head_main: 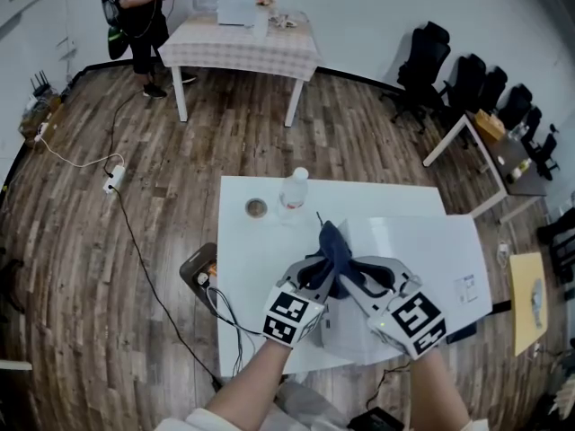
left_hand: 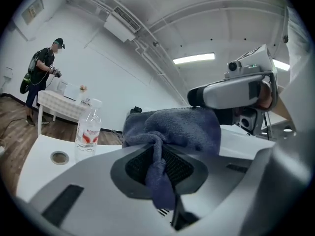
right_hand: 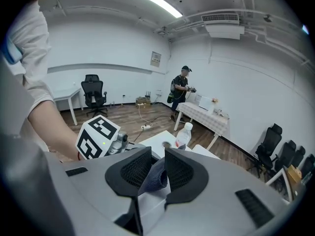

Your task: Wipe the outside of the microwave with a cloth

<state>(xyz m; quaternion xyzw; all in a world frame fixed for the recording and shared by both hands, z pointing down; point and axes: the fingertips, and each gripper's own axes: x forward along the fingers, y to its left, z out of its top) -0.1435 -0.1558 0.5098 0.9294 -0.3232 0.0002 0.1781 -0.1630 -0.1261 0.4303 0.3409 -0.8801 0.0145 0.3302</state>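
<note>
A dark blue terry cloth, thick and nubbly, hangs bunched between the two tools above the near half of the white desk, over the left edge of the microwave. Whether the cloth touches the microwave cannot be told. The microwave is a smooth, glossy white box that fills the desk's right side. The left hand-held gripper has its black ribbed pads pinched narrowly on a twisted tail of the cloth, with the rest heaped in soft folds beyond the tips. The right hand-held gripper also clamps a rounded fold of the same cloth between its mesh-textured pads, with only a slim gap left. Both tools have matte grey plastic shells and carry a cube with black-and-white square markers. Towards the desk's far edge stands a clear plastic bottle with a white cap and a red label, and just to its left lies a small round lid.
</note>
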